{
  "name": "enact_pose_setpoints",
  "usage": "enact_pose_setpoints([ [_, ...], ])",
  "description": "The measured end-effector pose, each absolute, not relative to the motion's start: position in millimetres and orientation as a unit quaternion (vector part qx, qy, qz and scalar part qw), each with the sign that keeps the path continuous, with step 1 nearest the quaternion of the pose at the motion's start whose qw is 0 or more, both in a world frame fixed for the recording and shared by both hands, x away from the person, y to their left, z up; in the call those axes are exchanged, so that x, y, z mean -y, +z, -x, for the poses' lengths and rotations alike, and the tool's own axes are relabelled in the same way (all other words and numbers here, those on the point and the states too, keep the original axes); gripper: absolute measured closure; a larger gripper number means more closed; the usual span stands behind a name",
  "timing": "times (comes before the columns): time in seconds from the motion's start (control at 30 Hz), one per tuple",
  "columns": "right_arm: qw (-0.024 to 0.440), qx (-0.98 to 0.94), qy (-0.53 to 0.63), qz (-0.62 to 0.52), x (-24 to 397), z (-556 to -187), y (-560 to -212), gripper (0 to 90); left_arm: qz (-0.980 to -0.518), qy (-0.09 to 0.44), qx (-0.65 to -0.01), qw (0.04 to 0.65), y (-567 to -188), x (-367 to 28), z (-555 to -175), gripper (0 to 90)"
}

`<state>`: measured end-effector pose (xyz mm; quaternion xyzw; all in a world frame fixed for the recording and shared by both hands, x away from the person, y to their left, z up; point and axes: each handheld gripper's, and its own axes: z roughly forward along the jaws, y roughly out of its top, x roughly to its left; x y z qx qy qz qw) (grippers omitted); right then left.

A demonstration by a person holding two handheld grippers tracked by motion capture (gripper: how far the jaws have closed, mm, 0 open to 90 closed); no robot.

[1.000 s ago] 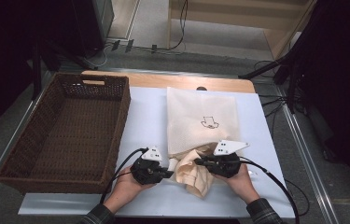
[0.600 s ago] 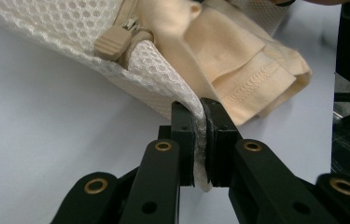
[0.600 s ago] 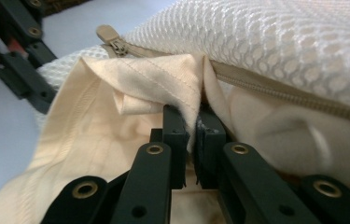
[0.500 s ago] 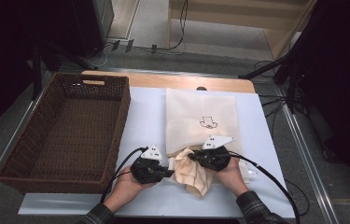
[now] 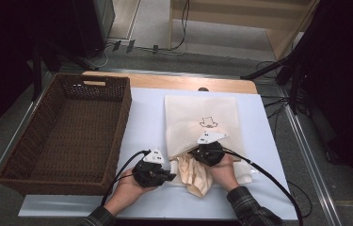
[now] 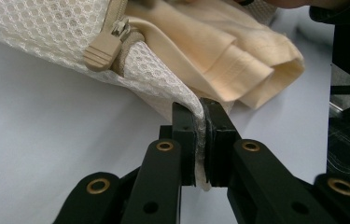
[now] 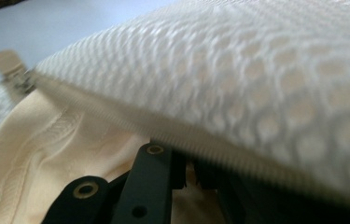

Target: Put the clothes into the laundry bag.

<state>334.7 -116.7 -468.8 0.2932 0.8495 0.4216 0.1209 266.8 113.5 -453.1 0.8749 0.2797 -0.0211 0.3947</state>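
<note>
White desk (image 5: 146,122), basket (image 5: 66,136) left. My left gripper (image 6: 199,135) clamps mesh bag (image 5: 197,117) edge, bracing mouth; right gripper (image 5: 201,151), jaws clenched, feeds cream garment (image 5: 195,172) inside.

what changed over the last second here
The right tool slid leftward and a little up the table, pushing the cream garment further into the mesh laundry bag; less cloth now lies outside. The left tool stayed put, clamped on the bag's edge. The wicker basket and the bag's place are unchanged.
</note>
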Motion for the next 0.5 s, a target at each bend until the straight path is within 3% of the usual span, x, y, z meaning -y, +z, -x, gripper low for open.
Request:
enact_pose_setpoints([
  [0.37,0.135,-0.849,0.42,-0.292,109.5,-340.4,-471.6,85.1,-0.875,-0.016,-0.285,0.391,-454.1,-116.4,-265.6,85.0],
  [0.5,0.129,-0.854,0.42,-0.279,111.4,-337.0,-468.8,78.1,-0.874,-0.016,-0.287,0.391,-453.6,-116.6,-265.6,84.9],
])
